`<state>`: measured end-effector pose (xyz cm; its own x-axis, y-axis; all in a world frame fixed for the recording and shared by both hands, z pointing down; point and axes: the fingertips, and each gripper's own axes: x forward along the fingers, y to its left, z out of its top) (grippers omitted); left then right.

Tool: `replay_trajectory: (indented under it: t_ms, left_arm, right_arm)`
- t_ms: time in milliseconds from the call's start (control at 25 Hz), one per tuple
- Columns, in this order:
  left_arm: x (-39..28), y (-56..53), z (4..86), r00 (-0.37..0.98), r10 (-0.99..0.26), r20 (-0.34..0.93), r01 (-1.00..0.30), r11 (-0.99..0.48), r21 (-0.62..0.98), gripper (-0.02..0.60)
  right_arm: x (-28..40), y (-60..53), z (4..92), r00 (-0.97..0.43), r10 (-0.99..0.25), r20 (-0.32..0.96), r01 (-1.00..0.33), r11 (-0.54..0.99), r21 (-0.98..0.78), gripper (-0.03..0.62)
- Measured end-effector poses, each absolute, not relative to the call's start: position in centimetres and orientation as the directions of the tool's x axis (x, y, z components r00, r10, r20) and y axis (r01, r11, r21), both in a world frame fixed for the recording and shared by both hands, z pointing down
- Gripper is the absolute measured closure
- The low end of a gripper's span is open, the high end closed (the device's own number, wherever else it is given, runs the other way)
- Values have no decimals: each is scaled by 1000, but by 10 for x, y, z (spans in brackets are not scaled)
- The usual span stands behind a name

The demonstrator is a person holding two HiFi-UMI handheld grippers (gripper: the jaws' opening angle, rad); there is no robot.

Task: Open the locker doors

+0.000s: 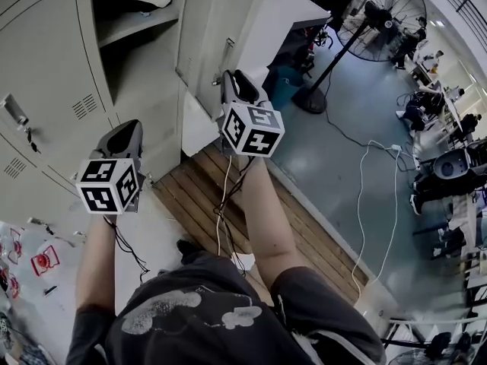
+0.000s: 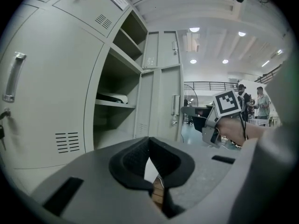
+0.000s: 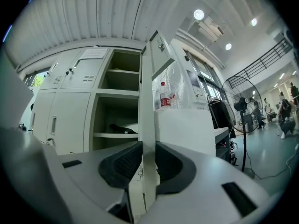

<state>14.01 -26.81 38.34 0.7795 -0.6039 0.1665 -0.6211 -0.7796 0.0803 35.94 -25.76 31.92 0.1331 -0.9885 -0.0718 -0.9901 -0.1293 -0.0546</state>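
Grey metal lockers [image 1: 46, 74] fill the upper left of the head view. One tall door [image 1: 221, 36] stands swung outward from its open locker [image 1: 137, 44], which has shelves inside. My right gripper [image 1: 232, 78] is shut on that door's free edge [image 3: 148, 101], a black pad pressing on each face, as the right gripper view [image 3: 148, 160] shows. My left gripper [image 1: 125, 131] hangs in front of the closed lower lockers, touching nothing. In its own view [image 2: 149, 146] the pads meet with nothing between them. A closed door with a handle [image 2: 13, 76] is at its left.
A wooden pallet [image 1: 228, 204] lies on the floor under my arms. A standing fan [image 1: 380, 14] and loose cables [image 1: 365, 173] are to the right. A white box [image 3: 184, 129] with a bottle [image 3: 163, 96] on top stands behind the open door. People are at the far right.
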Motion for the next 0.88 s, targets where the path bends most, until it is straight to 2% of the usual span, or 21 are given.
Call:
replay_trajectory:
  t_ms: [560, 880]
  left_arm:
    - [212, -286, 387, 795, -586, 156, -602, -794, 90, 574]
    - [230, -297, 377, 786, -605, 128, -616, -783, 86, 574]
  right_arm:
    - [424, -267, 322, 86, -991, -103, -992, -76, -101, 496]
    - [446, -271, 320, 57, -989, -134, -992, -40, -122, 508]
